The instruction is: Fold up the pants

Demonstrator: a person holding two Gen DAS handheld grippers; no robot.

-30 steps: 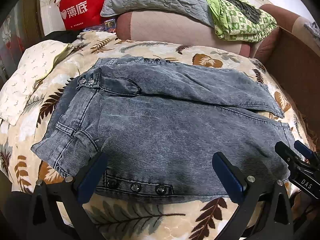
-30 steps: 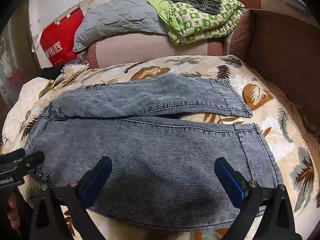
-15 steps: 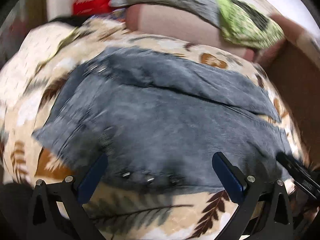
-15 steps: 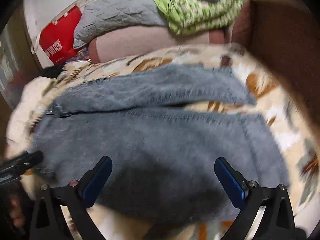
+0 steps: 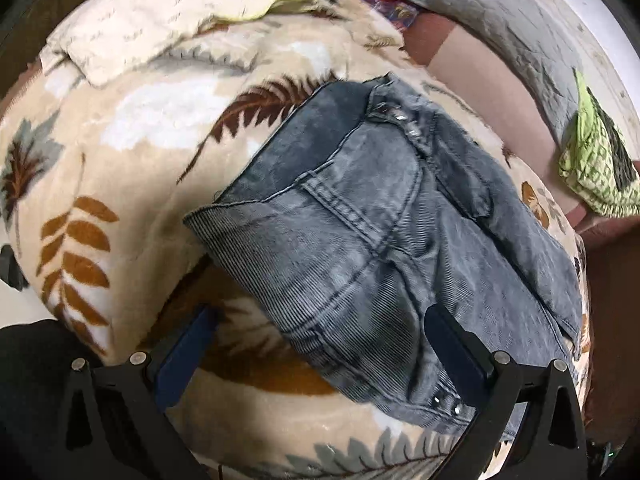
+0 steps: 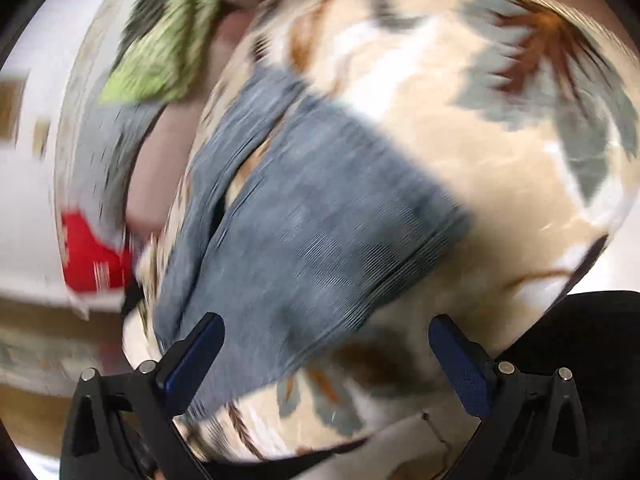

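Grey-blue denim pants [image 5: 384, 232] lie flat on a leaf-patterned blanket [image 5: 132, 184] on a bed. In the left wrist view the waistband corner with studs is closest. My left gripper [image 5: 320, 344] is open and empty, just above the waistband end. In the blurred right wrist view the pants [image 6: 312, 232] show their leg hem end. My right gripper [image 6: 326, 354] is open and empty, over the near hem corner.
A cream pillow [image 5: 160, 12], a grey quilted pillow [image 5: 500, 12], a green patterned cloth [image 5: 596, 160] and a red bag [image 6: 92, 256] lie at the bed's far side. A brown sofa or headboard edge [image 5: 612, 300] stands to the right.
Both grippers swung apart and rotated: the left now faces the waistband end, the right faces the leg hem end. The pants have not moved. Both stay open.
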